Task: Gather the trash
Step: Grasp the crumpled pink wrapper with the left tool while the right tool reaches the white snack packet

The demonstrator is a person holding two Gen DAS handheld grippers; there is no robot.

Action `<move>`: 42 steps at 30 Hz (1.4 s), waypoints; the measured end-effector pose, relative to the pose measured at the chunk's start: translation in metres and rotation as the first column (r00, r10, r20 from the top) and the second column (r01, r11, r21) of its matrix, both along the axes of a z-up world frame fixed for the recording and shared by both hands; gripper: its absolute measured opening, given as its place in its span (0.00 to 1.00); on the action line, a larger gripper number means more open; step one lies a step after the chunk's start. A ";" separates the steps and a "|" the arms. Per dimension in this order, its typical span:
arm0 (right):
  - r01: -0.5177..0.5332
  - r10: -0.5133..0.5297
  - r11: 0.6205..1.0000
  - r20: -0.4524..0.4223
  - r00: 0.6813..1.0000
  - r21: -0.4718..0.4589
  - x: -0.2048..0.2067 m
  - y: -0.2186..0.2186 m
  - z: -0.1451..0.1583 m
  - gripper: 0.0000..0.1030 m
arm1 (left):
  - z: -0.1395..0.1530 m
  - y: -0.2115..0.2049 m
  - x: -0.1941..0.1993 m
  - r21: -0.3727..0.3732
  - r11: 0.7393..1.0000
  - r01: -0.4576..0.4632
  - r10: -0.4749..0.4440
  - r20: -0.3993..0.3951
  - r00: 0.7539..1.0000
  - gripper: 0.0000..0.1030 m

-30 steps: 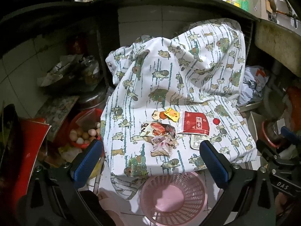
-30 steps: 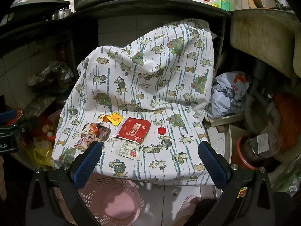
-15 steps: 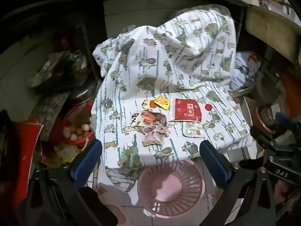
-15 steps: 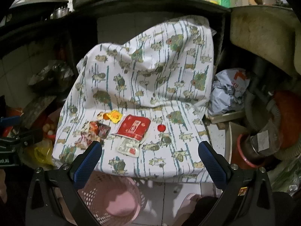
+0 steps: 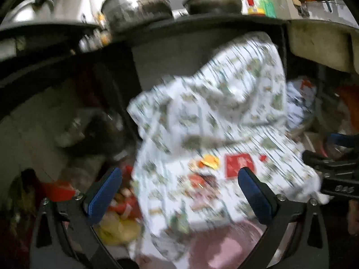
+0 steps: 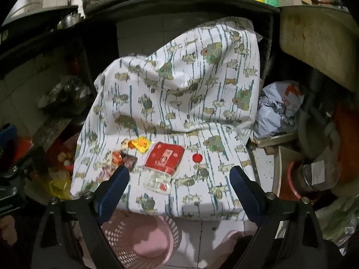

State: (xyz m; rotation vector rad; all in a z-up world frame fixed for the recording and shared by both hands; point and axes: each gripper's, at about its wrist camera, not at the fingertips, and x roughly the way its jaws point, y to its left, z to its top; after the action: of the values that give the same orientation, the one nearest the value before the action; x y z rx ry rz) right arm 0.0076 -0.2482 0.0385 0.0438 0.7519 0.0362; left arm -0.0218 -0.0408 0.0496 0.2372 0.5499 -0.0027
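Up close in the left wrist view, everything is blurry. The left gripper (image 5: pixel 178 192) has its jaws wide apart and holds nothing. A printed cloth (image 5: pixel 224 112) fills the middle. On it, at about 3 o'clock from the middle, lie a red packet (image 5: pixel 239 164), a yellow wrapper (image 5: pixel 209 161) and a small red cap (image 5: pixel 262 157). A pink basket (image 5: pixel 224 246) sits at 6 o'clock, partly under the cloth edge. Metal pots (image 5: pixel 136 4) stand on a dark shelf at 12 o'clock. The right gripper's black frame pokes in at 3 o'clock.

Over in the right wrist view, the picture is sharp. The right gripper (image 6: pixel 179 186) also has wide, empty jaws with blue ribbed pads (image 6: pixel 112 190). The red packet (image 6: pixel 165 158) is flat and shiny; its writing is too small to read. Beside it lie the yellow wrapper (image 6: pixel 141 144), crumpled wrappers (image 6: pixel 123 160), a clear sachet (image 6: pixel 158 182) and the round cap (image 6: pixel 197 157). The basket (image 6: pixel 143 242), full of holes, sits at 7 o'clock. A crinkled white bag (image 6: pixel 278 109) with orange marks lies at 3 o'clock.
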 end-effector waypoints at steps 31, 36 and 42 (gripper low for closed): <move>0.123 0.015 0.978 -0.639 0.769 0.171 0.181 0.015 -0.183 0.78 | -0.203 0.009 0.181 -0.190 0.970 -0.150 -0.057 -0.781 0.622 0.85; 0.158 -0.008 0.974 -0.673 0.739 0.161 0.187 0.019 -0.207 0.74 | -0.206 0.008 0.180 -0.220 0.964 -0.149 -0.091 -0.800 0.593 0.47; 0.093 -0.005 0.990 -0.647 0.763 0.102 0.194 0.037 -0.210 0.78 | -0.190 0.018 0.178 -0.247 0.959 -0.138 -0.110 -0.774 0.624 0.28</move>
State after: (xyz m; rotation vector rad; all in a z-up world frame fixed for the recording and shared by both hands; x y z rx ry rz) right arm 0.2018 -0.2109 -0.1718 0.2085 1.4491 0.0185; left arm 0.1561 -0.0227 -0.1408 -0.0766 1.4338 -0.1815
